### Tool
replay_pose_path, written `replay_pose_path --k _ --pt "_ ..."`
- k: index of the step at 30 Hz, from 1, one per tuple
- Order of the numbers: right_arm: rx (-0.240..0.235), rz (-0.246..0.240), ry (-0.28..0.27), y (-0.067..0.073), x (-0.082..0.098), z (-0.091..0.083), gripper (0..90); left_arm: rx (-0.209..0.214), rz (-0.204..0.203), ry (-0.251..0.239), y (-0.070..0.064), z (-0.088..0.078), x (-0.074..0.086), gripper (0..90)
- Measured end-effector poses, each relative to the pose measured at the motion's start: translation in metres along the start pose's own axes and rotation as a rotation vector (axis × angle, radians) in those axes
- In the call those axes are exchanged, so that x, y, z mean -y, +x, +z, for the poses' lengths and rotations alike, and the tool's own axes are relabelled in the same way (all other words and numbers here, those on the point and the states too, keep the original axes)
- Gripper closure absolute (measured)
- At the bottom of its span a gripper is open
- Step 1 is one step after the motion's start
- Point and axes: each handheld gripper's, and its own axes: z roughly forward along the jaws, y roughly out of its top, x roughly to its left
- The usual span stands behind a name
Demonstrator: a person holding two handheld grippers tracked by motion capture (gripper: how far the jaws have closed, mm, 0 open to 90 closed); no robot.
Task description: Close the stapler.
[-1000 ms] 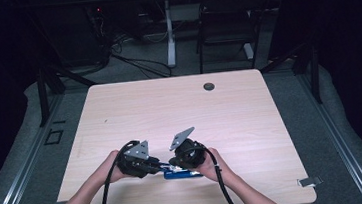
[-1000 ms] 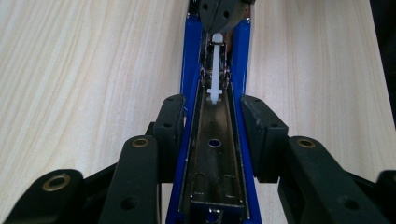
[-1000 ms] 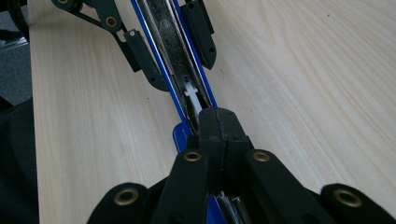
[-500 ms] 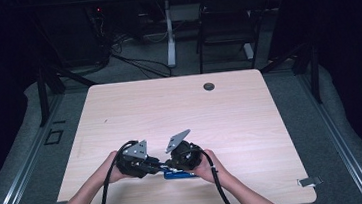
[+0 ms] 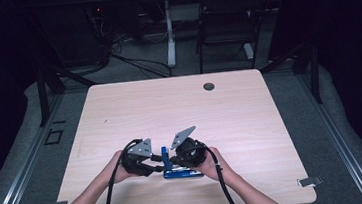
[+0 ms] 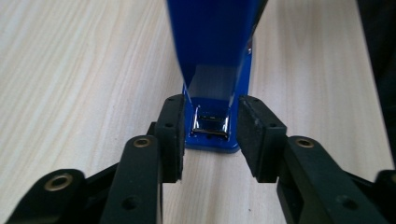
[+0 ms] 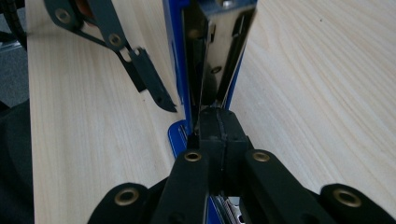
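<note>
A blue stapler [image 5: 181,171] lies near the table's front edge, between my two grippers, with its top swung up. In the left gripper view the stapler's [image 6: 215,60] blue base end and metal parts sit between the pads, which press on both sides; my left gripper [image 6: 211,135] is shut on it. My right gripper [image 7: 219,130] has its pads pressed together right at the stapler's [image 7: 180,56] open metal channel; nothing shows between them. In the high view the left gripper [image 5: 156,163] and right gripper [image 5: 172,159] meet at the stapler from either side.
The wooden table [image 5: 251,125] carries a small round black grommet [image 5: 209,86] near its far edge. A dark chair [image 5: 223,17] and floor cables lie beyond the table. One finger [image 7: 149,86] of the left gripper appears in the right gripper view.
</note>
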Motion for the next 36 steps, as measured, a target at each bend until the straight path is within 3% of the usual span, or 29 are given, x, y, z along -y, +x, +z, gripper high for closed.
replay_pose_path --k 7,11,26,36 --pt "-0.002 0.0 0.001 0.003 0.002 -0.003 90.0 -0.002 0.005 -0.002 -0.003 0.013 0.0 64.8" --pt "0.001 -0.001 -0.001 0.003 0.002 -0.006 90.0 0.006 -0.007 -0.043 -0.003 0.015 0.004 65.2" --pt "0.008 0.008 -0.006 -0.001 0.005 -0.02 90.0 -0.014 -0.002 -0.027 -0.006 0.02 -0.001 65.0" --pt "0.023 0.056 -0.01 -0.007 0.015 -0.034 89.5 -0.019 -0.003 -0.02 -0.008 0.026 -0.004 64.9"
